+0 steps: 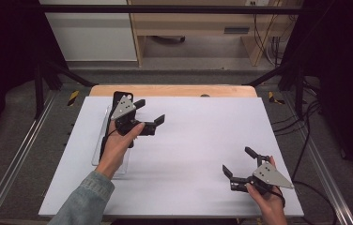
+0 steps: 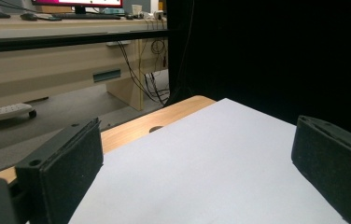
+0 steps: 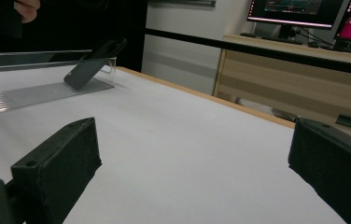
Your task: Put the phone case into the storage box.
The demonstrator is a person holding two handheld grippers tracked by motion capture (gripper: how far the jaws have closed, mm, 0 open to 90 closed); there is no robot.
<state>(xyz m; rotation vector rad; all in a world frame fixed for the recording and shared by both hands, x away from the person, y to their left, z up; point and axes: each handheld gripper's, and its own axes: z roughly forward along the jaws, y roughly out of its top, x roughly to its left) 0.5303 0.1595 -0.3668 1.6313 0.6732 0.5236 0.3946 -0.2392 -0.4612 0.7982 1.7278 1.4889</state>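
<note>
From the high view, the right gripper (image 1: 236,161) sits nearest, jaws spread and empty, while the left gripper (image 1: 152,112) hovers spread beside the clear tray (image 1: 98,151). Left gripper view: just jaws wide over the bare white table (image 2: 220,158). Right gripper view: a black phone (image 3: 92,63) leans on the tray's end wall, so I'd guess a clumsy nudge tips it out.

A white sheet (image 1: 198,154) is laid over a wooden table (image 1: 174,90), a clear tray (image 3: 33,77) is set near its left edge, and a dark phone (image 3: 94,63) is leaned against the tray's end wall.
</note>
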